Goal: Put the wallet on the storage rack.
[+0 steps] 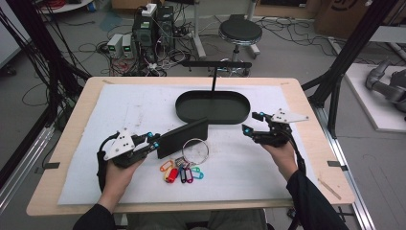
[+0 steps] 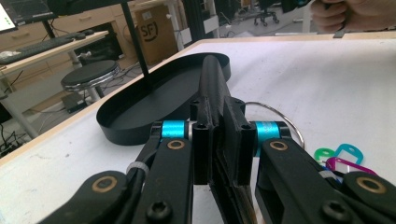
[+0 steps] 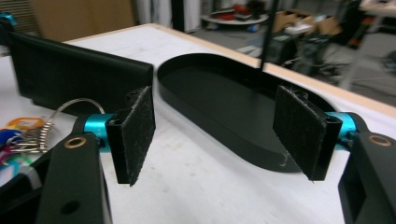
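A: Cluttered lab floor behind, pale wooden table (image 1: 48, 191) under a white mat (image 1: 119, 110). Found the left gripper (image 1: 154, 142) where?

B: Low at 7 o'clock on the mat. Jaws clenched on one short end of the black case (image 1: 184, 136), held up on its long edge.

A: And pointed which way?

B: Ran from 8 to 2 o'clock in the high view, with the gripped end at 8 and the free end near the front wall of the oval tray (image 1: 213, 118). Looked as if it just cleared that wall; could not tell for certain.

A: Right gripper (image 1: 251, 122)?

B: Sat at 4 o'clock from the tray's middle. Jaws released, spread wide, nothing between the pads. Faced roughly 9 o'clock, toward the case's free end.

A: Anything lying loose?

B: Key ring (image 1: 195, 150) flat on the mat at 6 o'clock from the case's free end, just beside it, coloured tags (image 1: 182, 172) fanned out below at 7.

A: Nearer hand for the ring?

B: Probably the right, being empty, though well apart from it. Lay about 8 o'clock from those open jaws. Left already occupied with the case. Seemed to call for a low approach along the mat, since the thin wire offered little to pinch.
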`<state>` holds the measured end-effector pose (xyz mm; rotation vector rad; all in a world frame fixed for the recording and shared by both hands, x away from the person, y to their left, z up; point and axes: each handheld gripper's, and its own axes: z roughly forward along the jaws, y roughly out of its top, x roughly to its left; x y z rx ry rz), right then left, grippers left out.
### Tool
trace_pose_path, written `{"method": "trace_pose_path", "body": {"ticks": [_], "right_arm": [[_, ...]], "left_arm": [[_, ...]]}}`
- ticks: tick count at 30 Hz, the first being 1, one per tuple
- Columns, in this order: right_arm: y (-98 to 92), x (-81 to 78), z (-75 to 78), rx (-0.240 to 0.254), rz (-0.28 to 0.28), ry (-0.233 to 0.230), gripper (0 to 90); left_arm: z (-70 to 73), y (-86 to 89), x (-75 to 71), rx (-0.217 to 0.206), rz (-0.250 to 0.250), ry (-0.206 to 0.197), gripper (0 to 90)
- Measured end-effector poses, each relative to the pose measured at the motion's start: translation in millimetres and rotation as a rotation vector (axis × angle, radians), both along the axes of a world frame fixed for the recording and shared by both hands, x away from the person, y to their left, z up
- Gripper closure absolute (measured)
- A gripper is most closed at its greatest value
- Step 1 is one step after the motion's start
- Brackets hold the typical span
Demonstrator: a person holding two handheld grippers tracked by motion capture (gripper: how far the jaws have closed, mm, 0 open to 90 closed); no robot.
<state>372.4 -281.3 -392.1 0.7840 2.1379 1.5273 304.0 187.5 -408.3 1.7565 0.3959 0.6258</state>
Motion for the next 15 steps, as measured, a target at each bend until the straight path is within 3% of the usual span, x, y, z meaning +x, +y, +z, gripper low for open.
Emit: {"method": "trace_pose_path", "body": {"ticks": [5, 6, 15], "right_arm": [[22.3, 16.5, -3.5, -0.022, 0.059, 0.032, 32.1], [36.8, 23.2, -6.2, -0.034, 0.094, 0.035, 36.7], [85.7, 44.8, -17.0, -0.108, 0.242, 0.093, 40.6]], "left_arm": [[0.7, 0.3, 1.2, 0.003, 0.002, -0.002, 81.9], [0.6, 0.3, 1.4, 0.0, 0.001, -0.001, 81.9], [0.5, 0.9, 1.7, 0.011, 0.001, -0.009, 81.9]]}}
